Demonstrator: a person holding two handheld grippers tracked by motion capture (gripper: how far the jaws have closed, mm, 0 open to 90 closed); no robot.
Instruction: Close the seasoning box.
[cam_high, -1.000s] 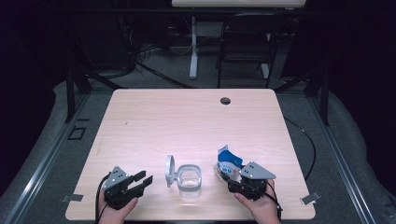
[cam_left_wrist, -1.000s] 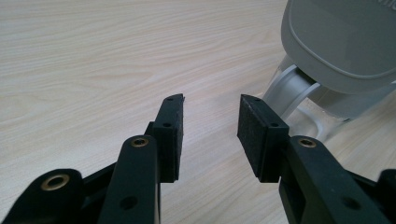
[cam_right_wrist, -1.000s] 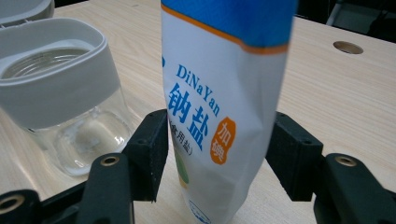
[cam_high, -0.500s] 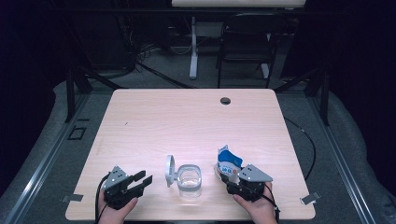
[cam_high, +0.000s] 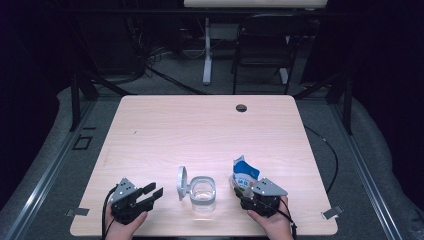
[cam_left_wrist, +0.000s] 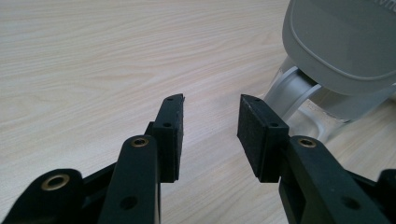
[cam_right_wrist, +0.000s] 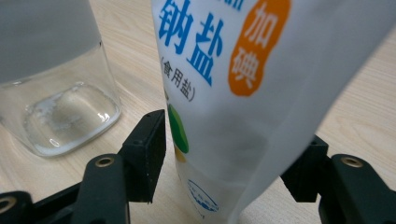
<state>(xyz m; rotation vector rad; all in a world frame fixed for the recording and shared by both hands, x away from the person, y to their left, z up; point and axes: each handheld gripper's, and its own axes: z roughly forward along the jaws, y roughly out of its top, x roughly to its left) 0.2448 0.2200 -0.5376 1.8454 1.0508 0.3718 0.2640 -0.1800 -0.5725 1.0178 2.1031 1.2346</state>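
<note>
Right gripper (cam_high: 248, 192) has sunk lower beside the salt bag (cam_high: 244, 175) since a second ago; left gripper (cam_high: 150, 192) is unchanged.

On the high view, one jar (cam_high: 203, 192) with its hinged lid (cam_high: 182, 182) open stands at the table's (cam_high: 210, 130) near edge between two grippers, and one bag stands just right of it. Blue and orange print on the bag is readable from the right gripper view, jaws either side of the bag; whether they press it cannot be told. Seen along the left gripper, its jaws stand apart, empty, near the lid.
</note>
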